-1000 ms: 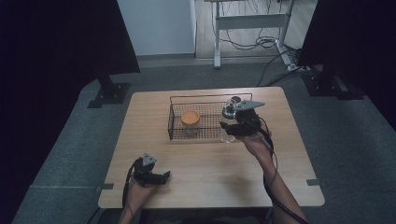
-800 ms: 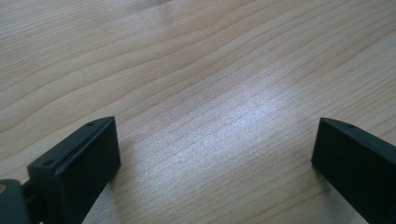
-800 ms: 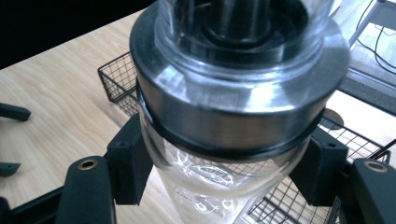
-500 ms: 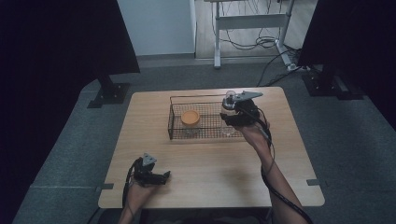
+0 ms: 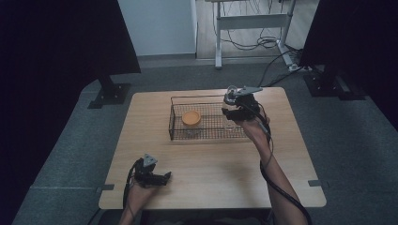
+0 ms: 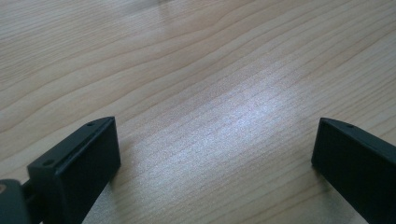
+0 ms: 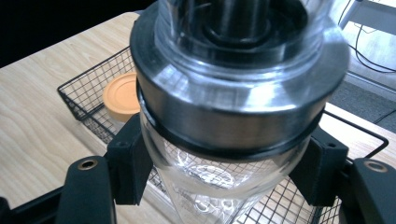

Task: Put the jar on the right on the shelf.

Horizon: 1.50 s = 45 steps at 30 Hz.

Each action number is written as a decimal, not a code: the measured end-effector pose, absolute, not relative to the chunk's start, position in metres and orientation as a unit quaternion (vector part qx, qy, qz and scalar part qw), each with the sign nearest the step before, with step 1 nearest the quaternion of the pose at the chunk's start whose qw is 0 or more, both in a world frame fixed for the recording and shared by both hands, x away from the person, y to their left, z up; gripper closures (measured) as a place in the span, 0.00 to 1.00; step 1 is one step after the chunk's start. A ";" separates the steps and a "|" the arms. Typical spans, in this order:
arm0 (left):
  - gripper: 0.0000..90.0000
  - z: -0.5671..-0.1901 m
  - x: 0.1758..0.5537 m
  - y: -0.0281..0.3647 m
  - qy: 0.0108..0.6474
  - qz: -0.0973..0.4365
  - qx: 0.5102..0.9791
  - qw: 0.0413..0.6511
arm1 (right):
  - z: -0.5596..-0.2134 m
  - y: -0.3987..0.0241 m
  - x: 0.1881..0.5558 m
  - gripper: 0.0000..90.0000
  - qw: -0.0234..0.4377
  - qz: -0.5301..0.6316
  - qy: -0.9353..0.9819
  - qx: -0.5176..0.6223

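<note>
My right gripper (image 5: 233, 109) is shut on a clear glass bottle (image 5: 230, 95) with a steel collar, held upright above the right end of a black wire basket (image 5: 174, 123). In the right gripper view the jaws clamp the glass body of the bottle (image 7: 233, 93) just under its collar, and the right gripper (image 7: 224, 164) hangs over the basket's mesh (image 7: 88, 93). A jar with an orange lid (image 5: 191, 118) (image 7: 120, 97) stands inside the basket at its left. My left gripper (image 5: 162, 178) (image 6: 215, 158) rests open on the wooden table near the front left, with nothing between its jaws.
The wooden table (image 5: 206, 173) has bare room in front of the basket and at its left and right. Dark panels on black stands flank the far corners. A desk frame and cables stand on the floor beyond the table.
My right gripper has carried the bottle a little to the left and farther back, from the basket's right edge to above its right end. The left gripper has not moved.
</note>
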<state>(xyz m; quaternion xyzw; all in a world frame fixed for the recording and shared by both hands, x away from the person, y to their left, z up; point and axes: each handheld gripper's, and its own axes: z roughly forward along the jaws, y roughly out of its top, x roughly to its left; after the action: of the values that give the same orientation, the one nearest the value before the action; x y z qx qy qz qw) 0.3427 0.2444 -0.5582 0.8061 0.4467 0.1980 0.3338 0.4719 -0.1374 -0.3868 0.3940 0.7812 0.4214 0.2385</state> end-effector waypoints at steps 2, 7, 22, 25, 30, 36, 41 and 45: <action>0.01 -0.558 0.343 0.244 0.447 0.198 0.806 0.334 | -0.388 -0.137 0.475 0.34 0.243 0.419 0.780 0.396; 0.01 -0.558 0.343 0.244 0.447 0.197 0.806 0.334 | -0.391 -0.136 0.483 0.34 0.245 0.418 0.777 0.401; 0.01 -0.558 0.342 0.245 0.447 0.197 0.806 0.335 | -0.410 -0.127 0.504 0.34 0.246 0.407 0.778 0.411; 0.01 -0.558 0.342 0.245 0.446 0.197 0.806 0.335 | -0.416 -0.126 0.508 0.34 0.248 0.406 0.776 0.414; 0.01 -0.558 0.342 0.245 0.447 0.197 0.806 0.335 | -0.424 -0.125 0.512 0.34 0.253 0.405 0.774 0.416; 0.01 -0.558 0.342 0.245 0.447 0.197 0.806 0.335 | -0.433 -0.123 0.516 0.34 0.253 0.397 0.780 0.414; 0.01 -0.558 0.342 0.245 0.447 0.197 0.806 0.335 | -0.441 -0.122 0.519 0.34 0.250 0.395 0.778 0.420; 0.01 -0.558 0.343 0.245 0.447 0.197 0.806 0.335 | -0.448 -0.122 0.521 0.34 0.247 0.395 0.776 0.426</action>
<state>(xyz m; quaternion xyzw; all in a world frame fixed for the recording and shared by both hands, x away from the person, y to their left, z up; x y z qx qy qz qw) 0.3425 0.2445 -0.5583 0.8059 0.4466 0.1972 0.3350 0.5208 -0.1218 -0.4478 0.4255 0.7757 0.3955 0.2467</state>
